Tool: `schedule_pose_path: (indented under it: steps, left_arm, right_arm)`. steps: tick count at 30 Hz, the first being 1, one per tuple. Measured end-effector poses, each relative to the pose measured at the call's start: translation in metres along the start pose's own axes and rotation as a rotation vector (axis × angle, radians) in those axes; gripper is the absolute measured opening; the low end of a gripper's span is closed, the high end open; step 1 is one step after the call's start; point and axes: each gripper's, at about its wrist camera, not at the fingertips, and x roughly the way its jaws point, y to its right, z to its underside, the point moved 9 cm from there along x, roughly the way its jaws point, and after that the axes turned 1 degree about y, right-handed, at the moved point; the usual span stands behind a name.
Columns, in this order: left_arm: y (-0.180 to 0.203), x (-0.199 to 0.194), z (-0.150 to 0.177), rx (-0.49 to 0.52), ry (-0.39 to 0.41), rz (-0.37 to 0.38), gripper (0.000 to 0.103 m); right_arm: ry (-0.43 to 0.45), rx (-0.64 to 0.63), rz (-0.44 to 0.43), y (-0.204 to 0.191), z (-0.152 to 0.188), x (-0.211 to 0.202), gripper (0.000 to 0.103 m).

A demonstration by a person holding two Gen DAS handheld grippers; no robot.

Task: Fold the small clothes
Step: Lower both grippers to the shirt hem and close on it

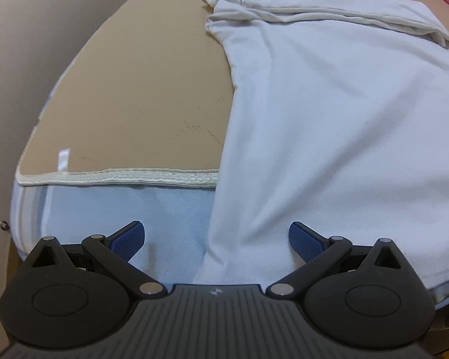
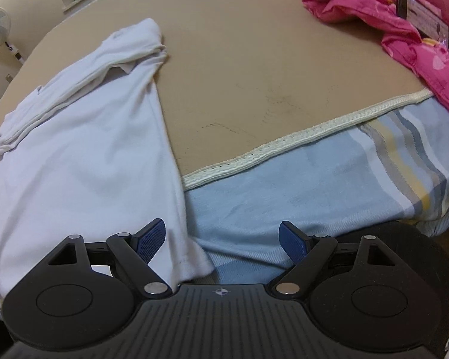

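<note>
While my left gripper (image 1: 217,240) gapes wide over the near left hem of the white cotton T-shirt (image 1: 329,113), my right gripper (image 2: 223,240) gapes empty, shirt's right corner under its left finger, tan mat (image 2: 239,59) ahead, crumpled pink quilt (image 2: 404,24) far right

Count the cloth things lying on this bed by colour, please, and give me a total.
White: 1, the white garment, lying partly folded
Pink: 1, the pink quilt, bunched at the far right corner
Total: 2
</note>
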Motion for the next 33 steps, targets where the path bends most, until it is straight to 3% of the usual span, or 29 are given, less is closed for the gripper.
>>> schedule_pose_path:
  steps: [9, 13, 15, 19, 24, 33]
  left_arm:
    - [0.004, 0.019, -0.005, -0.046, -0.051, 0.109, 0.103]
    - [0.002, 0.02, -0.003, -0.067, -0.055, 0.132, 0.103]
    - [0.003, 0.018, -0.003, -0.071, -0.062, 0.134, 0.103]
    - [0.018, 0.011, -0.001, -0.057, -0.072, 0.208, 0.103]
    - [0.02, 0.017, 0.0, -0.09, -0.097, 0.213, 0.103]
    - [0.007, 0.014, -0.011, -0.115, -0.098, 0.194, 0.103]
  right_arm:
    - [-0.045, -0.107, 0.009, -0.018, -0.005, 0.036, 0.084]
    - [-0.04, -0.113, -0.005, -0.021, 0.0, 0.044, 0.09]
    - [-0.05, -0.12, -0.039, -0.025, 0.004, 0.041, 0.09]
    - [-0.104, -0.141, -0.159, -0.039, 0.02, 0.033, 0.089]
    - [-0.087, -0.158, -0.113, -0.044, 0.021, 0.037, 0.082]
    - [-0.075, -0.184, -0.13, -0.051, 0.024, 0.033, 0.078]
